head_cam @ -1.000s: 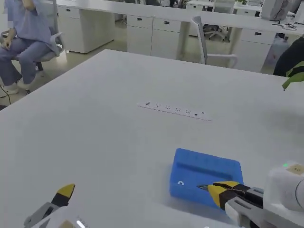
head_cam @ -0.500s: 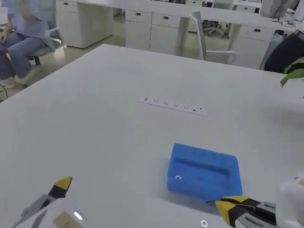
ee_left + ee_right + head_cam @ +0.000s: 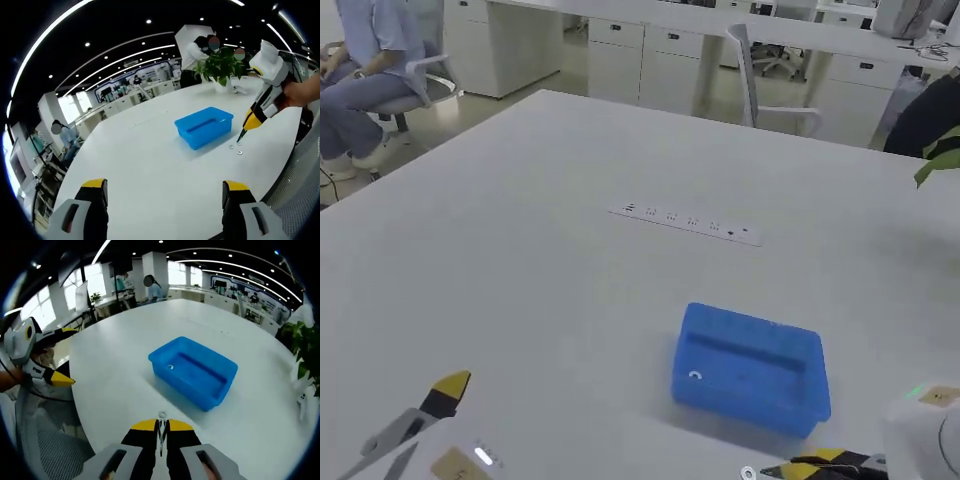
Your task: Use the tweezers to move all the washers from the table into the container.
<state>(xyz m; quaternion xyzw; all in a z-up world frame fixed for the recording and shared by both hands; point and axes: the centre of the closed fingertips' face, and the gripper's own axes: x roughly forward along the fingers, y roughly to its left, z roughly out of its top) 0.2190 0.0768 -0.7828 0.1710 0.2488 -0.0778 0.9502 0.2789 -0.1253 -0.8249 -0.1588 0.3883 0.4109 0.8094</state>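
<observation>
At the near edge of the table (image 3: pixel 110 375), grips the tweezers (image 3: pixel 161 440) between the closed jaws of the right gripper (image 3: pixel 161 426), tips pointing forward. Finds one washer (image 3: pixel 161 414) flat on the table right at those tips; cannot tell whether touching. Finds the blue container (image 3: pixel 185 390) just beyond, with a second washer (image 3: pixel 171 367) inside near one corner. Holds the left gripper (image 3: pixel 164 185) spread wide, empty, well apart from the container.
</observation>
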